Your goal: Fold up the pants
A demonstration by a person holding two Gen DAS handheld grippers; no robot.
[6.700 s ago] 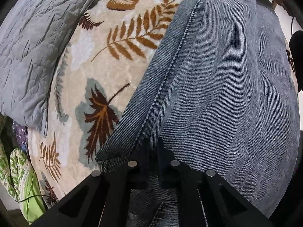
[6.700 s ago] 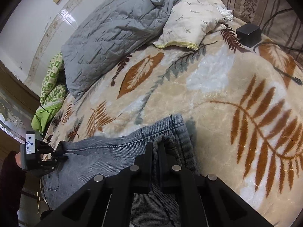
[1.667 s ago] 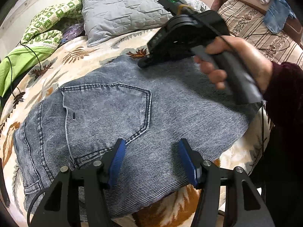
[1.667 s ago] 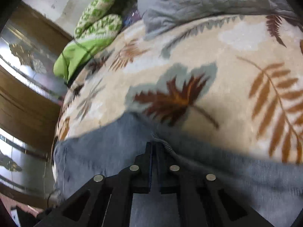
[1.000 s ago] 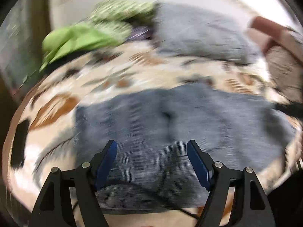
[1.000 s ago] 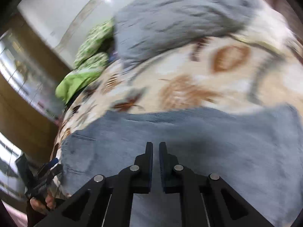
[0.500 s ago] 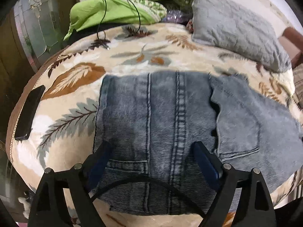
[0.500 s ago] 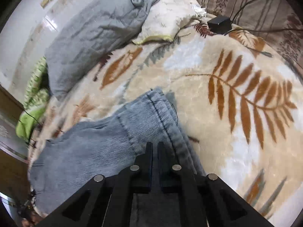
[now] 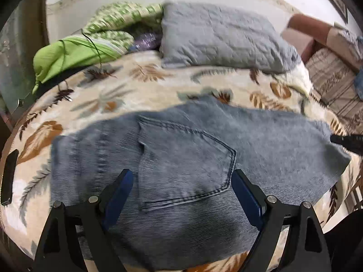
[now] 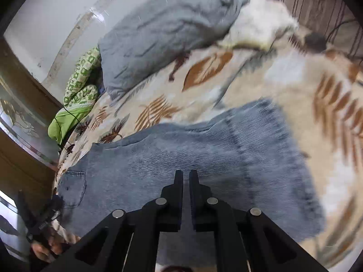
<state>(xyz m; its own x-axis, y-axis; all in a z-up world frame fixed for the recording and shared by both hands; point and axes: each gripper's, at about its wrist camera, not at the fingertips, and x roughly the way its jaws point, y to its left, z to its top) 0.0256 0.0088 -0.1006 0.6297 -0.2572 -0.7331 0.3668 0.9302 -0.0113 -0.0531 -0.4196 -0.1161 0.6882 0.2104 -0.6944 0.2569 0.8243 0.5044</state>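
Observation:
Grey-blue denim pants point(image 9: 186, 158) lie folded flat on a leaf-patterned blanket point(image 9: 109, 99), back pocket up. My left gripper point(image 9: 181, 190) is open and empty above the near edge of the pants, blue pads wide apart. My right gripper point(image 10: 186, 181) is shut with nothing between its fingers, hovering over the pants point(image 10: 204, 158) near their right end. Its black tip shows at the far right in the left wrist view point(image 9: 344, 141). The left gripper shows at the lower left of the right wrist view point(image 10: 40, 224).
A grey quilted pillow point(image 9: 217, 38) and a green cloth bundle point(image 9: 74, 52) lie at the back of the bed. A black phone point(image 9: 9, 179) lies at the blanket's left edge. A cream pillow point(image 10: 258, 27) and a striped cushion point(image 10: 317, 6) are at the right.
Both grippers have let go of the pants, which now lie folded. The left view has swung right along the pants; the right gripper has pulled back and up.

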